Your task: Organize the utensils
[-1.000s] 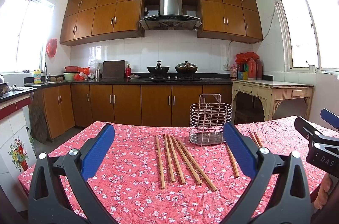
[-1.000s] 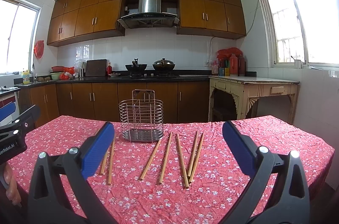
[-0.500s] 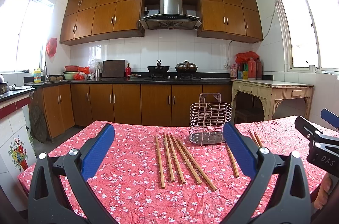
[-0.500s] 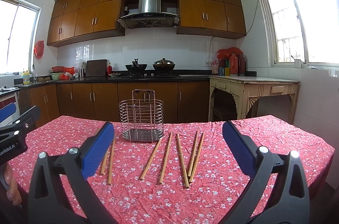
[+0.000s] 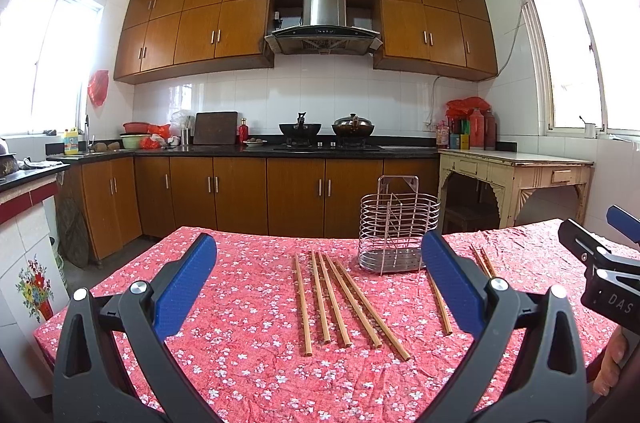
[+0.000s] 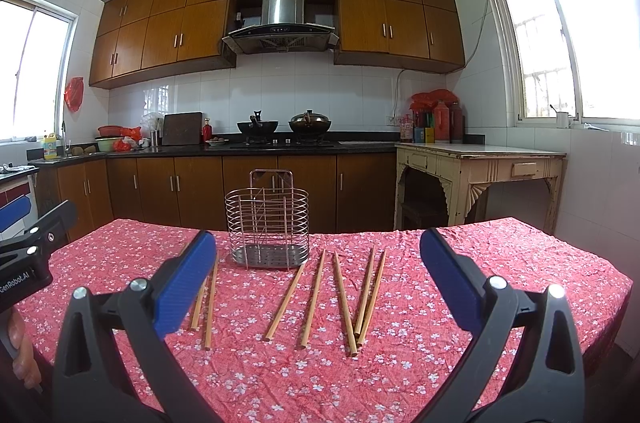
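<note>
Several wooden chopsticks (image 5: 340, 299) lie in a loose row on the red flowered tablecloth (image 5: 248, 355). A wire utensil basket (image 5: 398, 231) stands upright behind them, empty as far as I can see. My left gripper (image 5: 318, 283) hovers open above the near table edge, nothing between its blue pads. In the right wrist view the same basket (image 6: 267, 223) stands at centre, with chopsticks (image 6: 344, 299) to its right and a pair of chopsticks (image 6: 206, 303) to its left. My right gripper (image 6: 318, 283) is open and holds nothing.
The other gripper (image 5: 604, 271) shows at the right edge of the left wrist view, held by a hand (image 5: 610, 363). Behind the table run brown kitchen cabinets (image 5: 280, 195), a stove with pots (image 5: 328, 133) and a cream side table (image 5: 516, 175).
</note>
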The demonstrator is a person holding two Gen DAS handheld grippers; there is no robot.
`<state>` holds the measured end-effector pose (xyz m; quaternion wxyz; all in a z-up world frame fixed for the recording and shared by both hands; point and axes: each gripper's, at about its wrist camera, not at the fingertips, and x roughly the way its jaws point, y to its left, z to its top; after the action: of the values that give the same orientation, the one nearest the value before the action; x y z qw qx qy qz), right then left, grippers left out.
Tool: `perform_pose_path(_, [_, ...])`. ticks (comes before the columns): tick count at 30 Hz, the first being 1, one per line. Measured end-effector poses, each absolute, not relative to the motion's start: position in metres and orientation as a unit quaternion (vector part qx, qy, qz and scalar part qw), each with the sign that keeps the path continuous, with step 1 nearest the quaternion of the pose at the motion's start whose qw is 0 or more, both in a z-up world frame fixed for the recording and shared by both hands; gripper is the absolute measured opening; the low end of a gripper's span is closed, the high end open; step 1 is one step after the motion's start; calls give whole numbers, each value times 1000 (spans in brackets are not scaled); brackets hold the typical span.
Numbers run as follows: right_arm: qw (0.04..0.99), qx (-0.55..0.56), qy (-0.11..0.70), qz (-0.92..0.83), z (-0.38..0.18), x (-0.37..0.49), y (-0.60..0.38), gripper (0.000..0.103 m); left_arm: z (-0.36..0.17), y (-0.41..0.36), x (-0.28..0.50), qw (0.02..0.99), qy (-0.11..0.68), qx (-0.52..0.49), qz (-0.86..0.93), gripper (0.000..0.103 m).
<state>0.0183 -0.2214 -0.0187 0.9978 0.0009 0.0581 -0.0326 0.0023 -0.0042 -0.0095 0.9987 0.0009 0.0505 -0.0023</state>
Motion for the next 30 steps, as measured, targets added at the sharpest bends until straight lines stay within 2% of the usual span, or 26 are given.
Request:
perform_pose_path(19, [997, 1, 74, -34, -24, 30, -220, 99, -16, 5, 14, 997, 73, -18, -2, 101])
perform_pose_path(22, [993, 13, 110, -50, -30, 46, -231, 99, -23, 13, 29, 993, 114, -31, 7, 101])
perform_pose_path(27, [971, 71, 214, -83, -46, 95, -276, 99, -40, 39, 62, 978, 197, -62, 32, 101])
perform_pose_path(29, [956, 97, 262, -90, -54, 117, -295, 93, -43, 46, 70, 973, 217, -72, 34, 101])
perform_pose_path(30, [946, 113, 291, -86, -61, 132, -305, 81, -45, 52, 76, 969, 230, -80, 33, 101])
